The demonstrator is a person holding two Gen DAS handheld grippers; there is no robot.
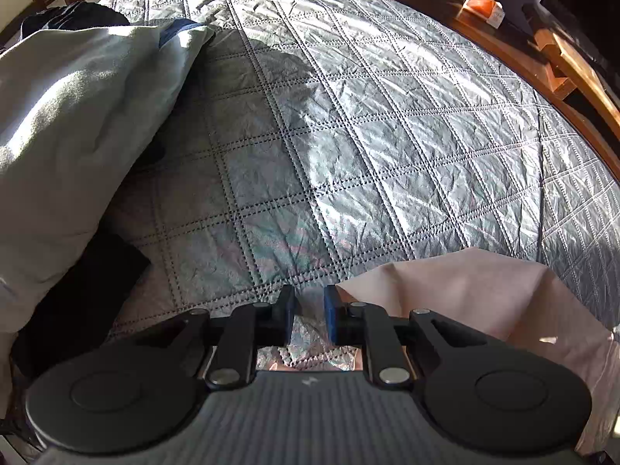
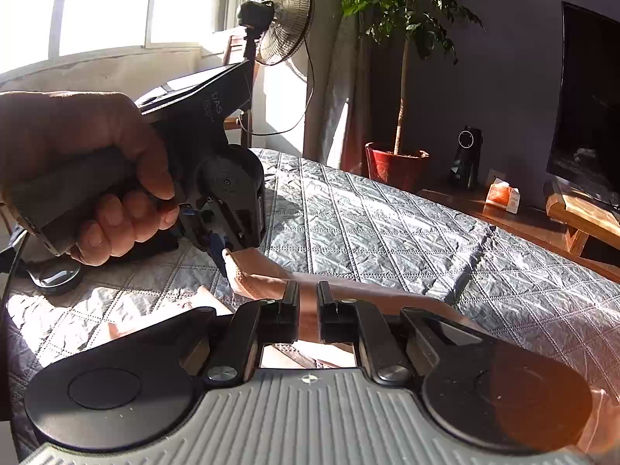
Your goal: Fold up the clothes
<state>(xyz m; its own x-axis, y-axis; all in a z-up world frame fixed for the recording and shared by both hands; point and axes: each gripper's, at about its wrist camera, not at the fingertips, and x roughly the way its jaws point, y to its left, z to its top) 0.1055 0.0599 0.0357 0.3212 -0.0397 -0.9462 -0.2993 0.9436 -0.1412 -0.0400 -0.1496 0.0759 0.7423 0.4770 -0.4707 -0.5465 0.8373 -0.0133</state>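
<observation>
Grippers, 2: left gripper (image 2: 226,251) & right gripper (image 2: 308,302) each pinch narrow on 1 pink cloth (image 2: 263,273) over 1 quilt (image 1: 348,116); 1 red pot (image 2: 395,168) w/ 1 tree (image 2: 407,4).

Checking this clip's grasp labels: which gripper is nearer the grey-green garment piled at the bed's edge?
Left. The left gripper works beside the grey-green garment, pinching the pink cloth. The right gripper holds that cloth farther along; the pile is out of its view.

left gripper (image 2: 224,255) pointed steeply down, jaws nearly closed, gripped by a hand (image 2: 89,178), right gripper (image 2: 308,302) tilted slightly down, jaws narrowly parted
</observation>
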